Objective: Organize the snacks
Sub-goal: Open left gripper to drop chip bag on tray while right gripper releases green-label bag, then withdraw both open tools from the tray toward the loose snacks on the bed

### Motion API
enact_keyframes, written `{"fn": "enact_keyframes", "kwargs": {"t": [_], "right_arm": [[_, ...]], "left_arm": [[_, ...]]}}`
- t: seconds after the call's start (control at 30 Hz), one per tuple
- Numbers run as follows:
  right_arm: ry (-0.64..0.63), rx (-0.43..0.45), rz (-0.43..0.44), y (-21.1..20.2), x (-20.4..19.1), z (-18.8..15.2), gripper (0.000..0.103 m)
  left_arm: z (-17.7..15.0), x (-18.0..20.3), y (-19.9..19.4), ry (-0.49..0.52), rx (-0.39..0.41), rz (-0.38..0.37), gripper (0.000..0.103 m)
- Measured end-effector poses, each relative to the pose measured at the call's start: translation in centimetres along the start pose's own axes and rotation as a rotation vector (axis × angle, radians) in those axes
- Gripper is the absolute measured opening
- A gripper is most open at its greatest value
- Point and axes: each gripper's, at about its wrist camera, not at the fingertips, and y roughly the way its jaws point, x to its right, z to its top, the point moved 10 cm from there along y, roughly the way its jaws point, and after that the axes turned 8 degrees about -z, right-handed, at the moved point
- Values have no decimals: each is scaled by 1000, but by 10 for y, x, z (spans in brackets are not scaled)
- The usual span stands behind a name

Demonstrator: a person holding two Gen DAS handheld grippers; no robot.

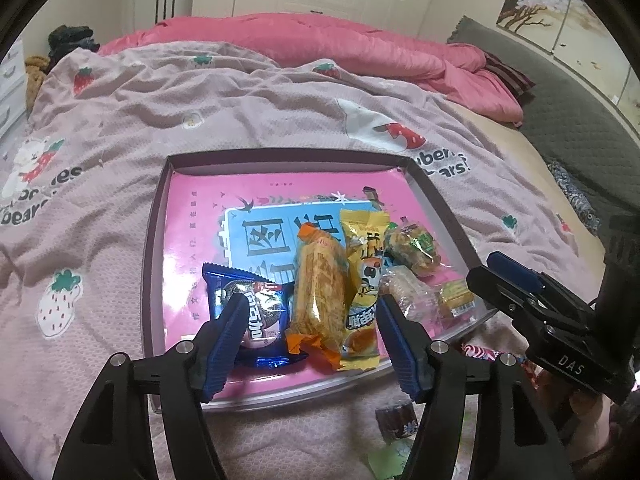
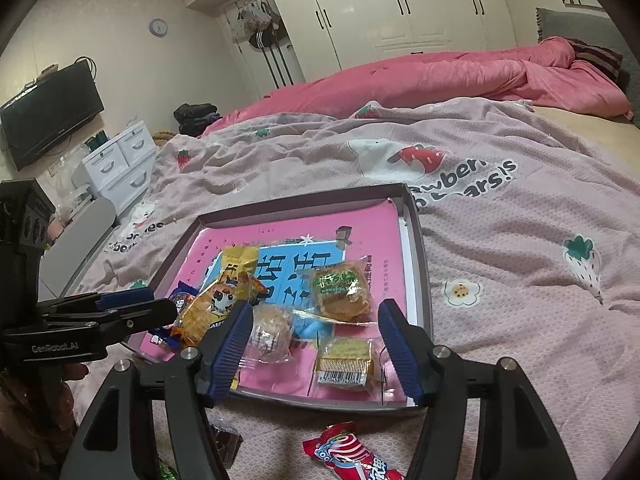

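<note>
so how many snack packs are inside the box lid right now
6: blue cookie pack, orange bar, yellow pack, green-label cake, round clear-wrapped cake, barcoded cake nearest the right gripper. Others could hide underneath.

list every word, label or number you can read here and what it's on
"DAS": on the black right gripper.
"GenRobot_AI", roughly: on the black left gripper.
"...berr... ...ears!", cut off by folds: on the pale pink strawberry-print bedspread.
Chinese characters on the shallow pink-lined cardboard tray and snack wrappers, and the barcode digits on the gold-wrapped square snack: too blurred to read.
</note>
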Motion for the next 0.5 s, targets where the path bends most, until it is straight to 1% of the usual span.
{"fn": "enact_keyframes", "kwargs": {"t": [0.07,0.2,0.5], "right_arm": [[4,11,3,-3,0,2,66],[12,32,5,-11,1,6,68],[17,51,16,-26,0,8,69]], "left_arm": [[1,2,-3,5,6,3,71],[2,6,-9,16,17,12,71],[1,15,-22,28,31,-3,74]]}}
